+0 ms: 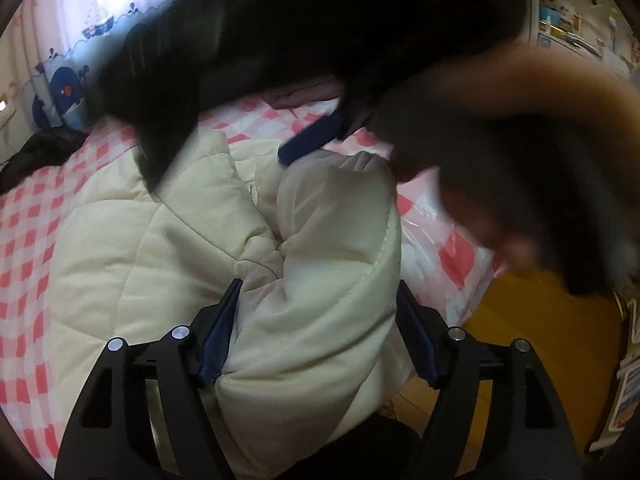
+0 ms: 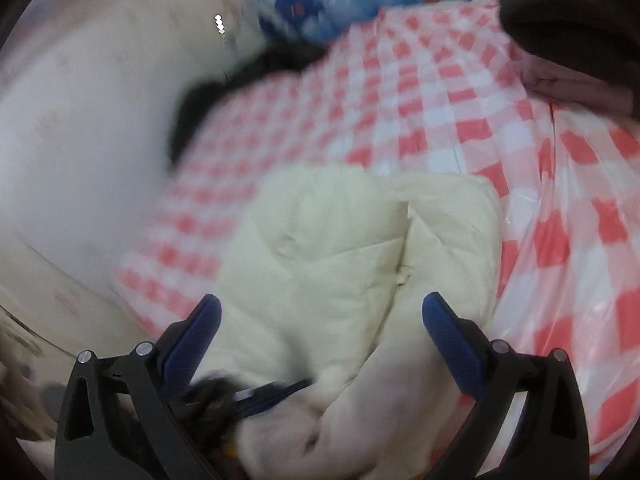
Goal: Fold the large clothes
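Left gripper (image 1: 318, 320) stood wide, a bunched fold of the cream quilted jacket (image 1: 168, 240) between its fingers — left pad touching. Right gripper (image 2: 320, 338) gaped above the jacket, which lay on the checked bedcover (image 2: 440, 92).

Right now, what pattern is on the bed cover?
The bed cover has pink-and-white checks, clearest in the right wrist view.

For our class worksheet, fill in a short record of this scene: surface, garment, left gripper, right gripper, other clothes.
surface: bed under a pink-and-white checked cover
garment: cream quilted coat, bunched on the cover
left gripper: jaws apart, coat fold between them, right pad clear of it
right gripper: open, above the coat
other clothes: dark garment at the cover's far edge; pinkish folded cloth further back
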Action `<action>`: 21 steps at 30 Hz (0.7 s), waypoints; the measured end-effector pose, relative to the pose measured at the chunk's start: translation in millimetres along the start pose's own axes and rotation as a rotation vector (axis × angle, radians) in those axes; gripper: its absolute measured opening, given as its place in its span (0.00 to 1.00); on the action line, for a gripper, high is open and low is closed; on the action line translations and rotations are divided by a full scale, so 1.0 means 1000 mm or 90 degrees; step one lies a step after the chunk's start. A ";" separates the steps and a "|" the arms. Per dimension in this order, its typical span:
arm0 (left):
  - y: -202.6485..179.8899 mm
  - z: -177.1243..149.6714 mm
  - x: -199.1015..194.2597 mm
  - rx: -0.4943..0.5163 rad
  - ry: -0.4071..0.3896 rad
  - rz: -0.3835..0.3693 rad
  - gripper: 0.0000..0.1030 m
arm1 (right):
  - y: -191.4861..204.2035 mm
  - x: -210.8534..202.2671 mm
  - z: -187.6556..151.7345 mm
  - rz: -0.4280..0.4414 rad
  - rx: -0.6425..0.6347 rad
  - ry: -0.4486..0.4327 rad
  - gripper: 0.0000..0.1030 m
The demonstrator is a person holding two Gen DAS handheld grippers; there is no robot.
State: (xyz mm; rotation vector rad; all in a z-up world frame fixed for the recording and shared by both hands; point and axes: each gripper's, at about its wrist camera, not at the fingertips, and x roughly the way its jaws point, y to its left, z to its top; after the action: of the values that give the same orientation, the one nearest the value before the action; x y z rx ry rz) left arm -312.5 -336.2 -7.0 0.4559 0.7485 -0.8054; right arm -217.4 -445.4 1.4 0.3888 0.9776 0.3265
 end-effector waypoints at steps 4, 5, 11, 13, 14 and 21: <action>0.012 -0.015 -0.027 -0.001 0.012 -0.066 0.69 | -0.020 0.030 -0.010 -0.082 -0.009 0.054 0.94; 0.016 -0.017 -0.033 -0.006 0.012 -0.076 0.69 | -0.030 0.032 -0.015 -0.079 0.001 0.056 0.93; 0.136 -0.048 -0.095 -0.234 -0.037 -0.107 0.80 | -0.033 0.029 -0.034 -0.159 -0.022 0.072 0.93; 0.203 -0.063 -0.091 -0.380 -0.033 -0.104 0.84 | -0.035 0.031 -0.036 -0.169 -0.022 0.080 0.93; 0.227 -0.070 -0.082 -0.435 -0.022 -0.116 0.84 | -0.038 0.031 -0.038 -0.170 -0.013 0.083 0.93; 0.269 -0.092 0.039 -0.584 0.105 -0.322 0.93 | -0.049 0.038 -0.052 -0.157 0.048 0.044 0.93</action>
State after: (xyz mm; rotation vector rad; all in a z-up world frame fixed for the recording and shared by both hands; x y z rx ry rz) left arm -123.7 -130.8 -73.1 -0.5193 1.3124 -0.7965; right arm -237.5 -462.8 -75.0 0.3228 1.0952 0.0794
